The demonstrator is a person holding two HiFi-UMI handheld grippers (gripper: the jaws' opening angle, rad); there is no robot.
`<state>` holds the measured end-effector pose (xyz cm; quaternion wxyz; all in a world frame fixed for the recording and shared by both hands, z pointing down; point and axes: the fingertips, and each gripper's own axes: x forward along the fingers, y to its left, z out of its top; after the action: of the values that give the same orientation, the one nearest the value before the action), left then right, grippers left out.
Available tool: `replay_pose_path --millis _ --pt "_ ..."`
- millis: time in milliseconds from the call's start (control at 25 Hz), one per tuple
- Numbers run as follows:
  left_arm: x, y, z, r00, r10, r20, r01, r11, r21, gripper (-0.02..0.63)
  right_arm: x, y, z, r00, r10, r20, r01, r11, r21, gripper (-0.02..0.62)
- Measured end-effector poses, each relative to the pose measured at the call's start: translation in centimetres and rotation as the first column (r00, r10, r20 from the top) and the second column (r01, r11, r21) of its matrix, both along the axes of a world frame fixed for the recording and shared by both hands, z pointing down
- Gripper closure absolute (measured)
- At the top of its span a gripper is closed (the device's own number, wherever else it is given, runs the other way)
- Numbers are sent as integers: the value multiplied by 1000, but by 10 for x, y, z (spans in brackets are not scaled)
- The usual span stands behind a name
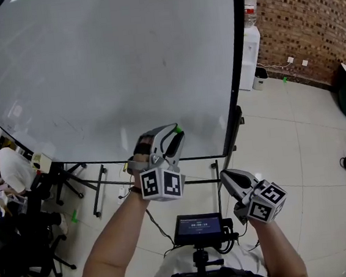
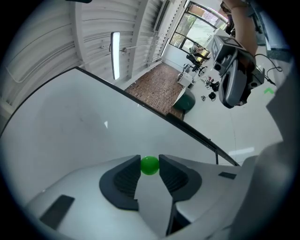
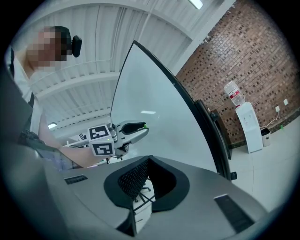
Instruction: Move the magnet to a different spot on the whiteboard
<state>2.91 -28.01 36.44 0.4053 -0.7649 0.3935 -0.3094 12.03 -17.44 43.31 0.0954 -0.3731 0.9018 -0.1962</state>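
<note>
Magnet [image 2: 149, 165], small, round and bright green: sat pinched between the two dark ribbed pads of the left hand-held gripper [image 1: 171, 135], jaws partly closed and pressing on it from both sides. Hung in front of the lower part of the whiteboard [image 1: 110, 67], near its bottom edge and towards its right side. Could not tell whether it touched the board's surface.

Lower and further right: right hand-held gripper [image 1: 227, 177], below the board's bottom edge and well apart from the magnet. Jaws closed together, with nothing between them.

Beyond the board's right edge: brick wall [image 1: 307, 16], white water dispenser [image 1: 249, 53] with a bottle on top, pale tiled floor [image 1: 297, 152]. Low in the head view, between the two forearms: small dark screen [image 1: 198, 227] on a stand. At far left: seated person [image 1: 10, 170] in a white top, beside black chairs.
</note>
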Motion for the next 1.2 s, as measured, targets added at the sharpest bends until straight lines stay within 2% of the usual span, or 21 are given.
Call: replay_pose_path --millis 120,360,720,1200 --pt "2 -13 1 1000 -13 4 13 1000 21 466 1 -7 2 1000 -5 7 5 1000 -4 563" --pt "10 -24 -8 1000 -30 3 30 999 12 466 0 -21 1 1000 -23 12 23 1000 -1 563" --pt "16 -44 -32 997 -74 -19 76 994 73 466 5 -37 2 999 -29 22 29 1000 1 563" --pt "23 -51 -34 990 -141 -25 142 987 78 468 21 -47 0 999 -26 31 26 1000 5 563"
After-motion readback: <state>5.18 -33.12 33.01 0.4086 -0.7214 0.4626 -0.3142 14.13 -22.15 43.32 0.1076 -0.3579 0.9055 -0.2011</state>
